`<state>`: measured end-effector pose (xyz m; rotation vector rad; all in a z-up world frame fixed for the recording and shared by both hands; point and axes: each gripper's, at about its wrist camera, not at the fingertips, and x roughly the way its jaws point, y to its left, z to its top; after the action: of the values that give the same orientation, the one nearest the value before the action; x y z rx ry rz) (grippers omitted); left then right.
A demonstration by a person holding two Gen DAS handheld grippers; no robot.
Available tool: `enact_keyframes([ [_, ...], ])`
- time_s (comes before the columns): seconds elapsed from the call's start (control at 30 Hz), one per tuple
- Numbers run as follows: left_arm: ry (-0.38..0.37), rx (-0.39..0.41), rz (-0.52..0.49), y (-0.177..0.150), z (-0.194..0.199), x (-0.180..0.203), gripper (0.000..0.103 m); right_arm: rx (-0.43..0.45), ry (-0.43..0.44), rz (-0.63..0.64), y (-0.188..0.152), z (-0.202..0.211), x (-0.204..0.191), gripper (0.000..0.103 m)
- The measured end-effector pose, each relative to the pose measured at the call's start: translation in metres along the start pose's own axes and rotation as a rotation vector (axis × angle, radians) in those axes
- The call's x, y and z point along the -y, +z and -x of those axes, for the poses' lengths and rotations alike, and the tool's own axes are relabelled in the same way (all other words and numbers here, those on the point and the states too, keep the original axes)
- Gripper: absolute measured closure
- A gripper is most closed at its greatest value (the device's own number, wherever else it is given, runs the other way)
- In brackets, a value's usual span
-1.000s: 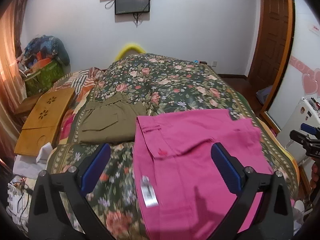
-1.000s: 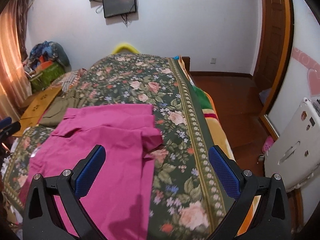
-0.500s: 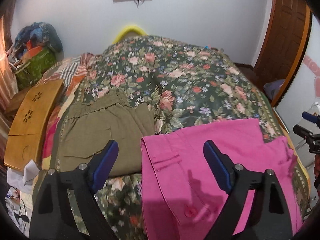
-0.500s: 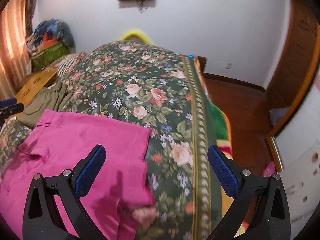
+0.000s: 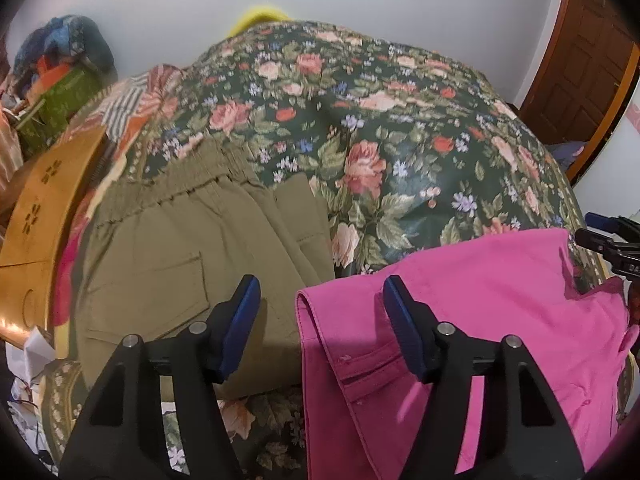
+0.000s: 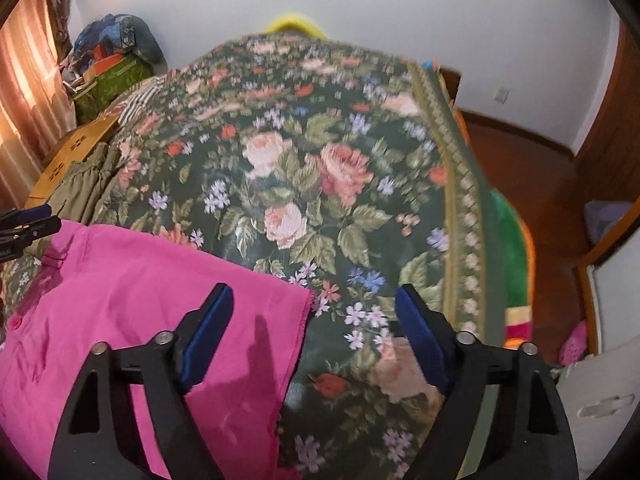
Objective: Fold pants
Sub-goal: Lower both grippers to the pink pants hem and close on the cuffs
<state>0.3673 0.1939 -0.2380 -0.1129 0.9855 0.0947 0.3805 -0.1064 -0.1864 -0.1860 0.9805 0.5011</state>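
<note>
Pink pants (image 5: 500, 300) lie flat on the near part of a floral bedspread (image 5: 400, 152). My left gripper (image 5: 320, 284) hovers low over their far left corner, at the waistband. Its jaws are closing, and that corner lies between the blue pads without being pressed. In the right wrist view, my right gripper (image 6: 314, 292) hangs over the far right corner of the pink pants (image 6: 140, 300). Its jaws are closing too, with the fabric edge between them and not pinched. Each gripper shows at the edge of the other's view.
Folded olive pants (image 5: 180, 248) lie just left of the pink ones. A wooden lap desk (image 5: 44, 208) sits at the bed's left edge, with a green box (image 5: 60, 100) and a clothes pile behind it. On the right are bare floor (image 6: 520, 168), a door and a white appliance (image 6: 600, 400).
Both grippers have moved forward and down, from over the middle of the pink pants to their far corners. Both pairs of jaws have narrowed.
</note>
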Motion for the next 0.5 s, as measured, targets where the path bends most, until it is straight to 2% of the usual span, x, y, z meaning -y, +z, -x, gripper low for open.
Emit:
enact_keyframes([
  [0.17, -0.014, -0.038, -0.010, -0.005, -0.014, 0.000, 0.045, -0.088, 0.059, -0.005, -0.004, -0.027, 0.001, 0.047],
  [0.23, -0.017, -0.053, -0.003, -0.007, -0.019, -0.001, 0.045, -0.116, 0.085, 0.001, -0.006, -0.035, -0.001, 0.059],
  [0.3, -0.024, -0.060, 0.001, -0.008, -0.022, -0.002, 0.047, -0.106, 0.102, 0.010, -0.007, -0.037, -0.003, 0.066],
  [0.33, -0.025, -0.060, 0.000, -0.008, -0.022, -0.002, 0.050, -0.099, 0.111, 0.021, -0.006, -0.037, -0.005, 0.076],
  [0.37, -0.026, -0.060, -0.002, -0.007, -0.022, -0.002, 0.052, -0.097, 0.113, 0.027, -0.005, -0.037, -0.006, 0.081],
  [0.4, -0.033, -0.062, -0.003, -0.007, -0.022, -0.002, 0.061, -0.097, 0.118, 0.033, -0.004, -0.037, -0.008, 0.088],
  [0.43, -0.045, -0.069, -0.004, -0.006, -0.023, -0.001, 0.070, -0.096, 0.125, 0.039, -0.003, -0.037, -0.009, 0.091],
  [0.5, -0.038, -0.073, -0.006, -0.004, -0.022, -0.001, 0.075, -0.086, 0.122, 0.055, -0.003, -0.035, -0.012, 0.093],
])
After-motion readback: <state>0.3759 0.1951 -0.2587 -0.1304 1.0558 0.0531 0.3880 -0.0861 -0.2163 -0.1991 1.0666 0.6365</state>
